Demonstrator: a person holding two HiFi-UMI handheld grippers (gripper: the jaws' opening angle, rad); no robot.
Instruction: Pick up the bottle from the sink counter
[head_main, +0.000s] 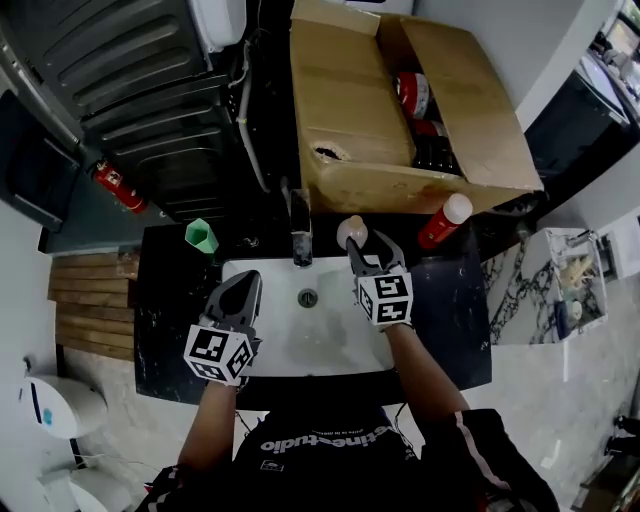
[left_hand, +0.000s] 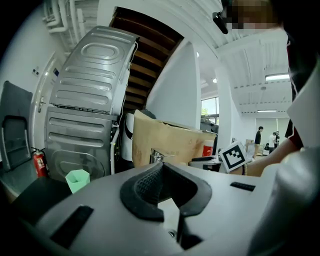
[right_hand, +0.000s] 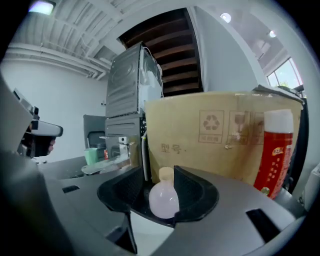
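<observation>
A small round pale-pink bottle (head_main: 351, 232) with a cork stopper stands on the back rim of the white basin (head_main: 270, 340), right of the tap. My right gripper (head_main: 372, 246) is open, jaws wide. In the right gripper view the bottle (right_hand: 164, 199) stands upright between the two pads, with a gap showing on its left side. My left gripper (head_main: 244, 283) hangs over the basin's left half. Its jaws meet at the tips (left_hand: 162, 167), shut, with nothing between them.
A red bottle with a white cap (head_main: 444, 221) stands right of the pink one, against a big open cardboard box (head_main: 345, 110). A chrome tap (head_main: 300, 228) rises behind the basin, and a green cup (head_main: 202, 236) stands at the back left of the black counter (head_main: 455, 320). A fire extinguisher (head_main: 120, 187) lies beyond.
</observation>
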